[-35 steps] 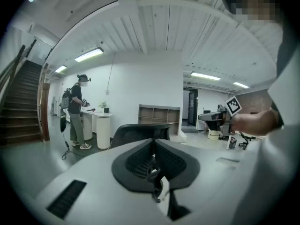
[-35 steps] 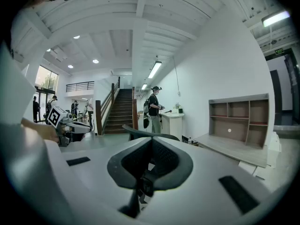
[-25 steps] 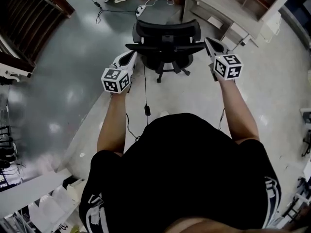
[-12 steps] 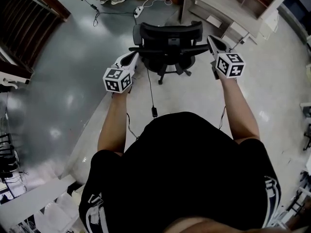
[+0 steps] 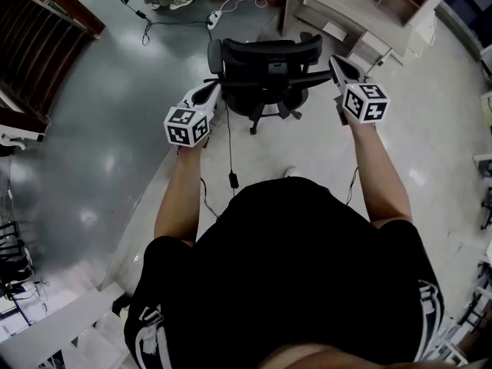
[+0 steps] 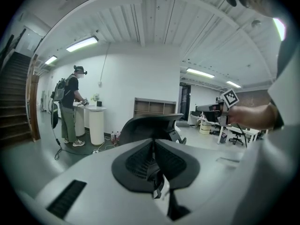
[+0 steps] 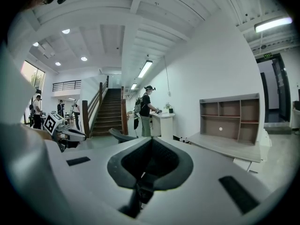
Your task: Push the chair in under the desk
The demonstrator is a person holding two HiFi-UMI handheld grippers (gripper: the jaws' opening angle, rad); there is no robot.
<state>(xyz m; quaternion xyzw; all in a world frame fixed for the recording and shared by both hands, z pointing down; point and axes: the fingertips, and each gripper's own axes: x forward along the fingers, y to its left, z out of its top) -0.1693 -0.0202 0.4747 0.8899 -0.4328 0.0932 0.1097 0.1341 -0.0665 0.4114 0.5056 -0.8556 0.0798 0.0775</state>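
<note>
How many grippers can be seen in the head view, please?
2. The left gripper sits at the left of the black chair, the right gripper at its right. Both have shut jaws. None looks hidden.

Finishes: chair, floor, desk
Chair (image 5: 265,52) is moulded in matt black plastic; floor (image 5: 100,129) is polished glossy grey; desk (image 5: 338,2) is faced in pale matt wood-grain.

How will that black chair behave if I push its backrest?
Probably rolls easily: the chair stands on a star base on glossy floor. It may swivel off course under uneven pressure, since left gripper and right gripper flank its back.
</note>
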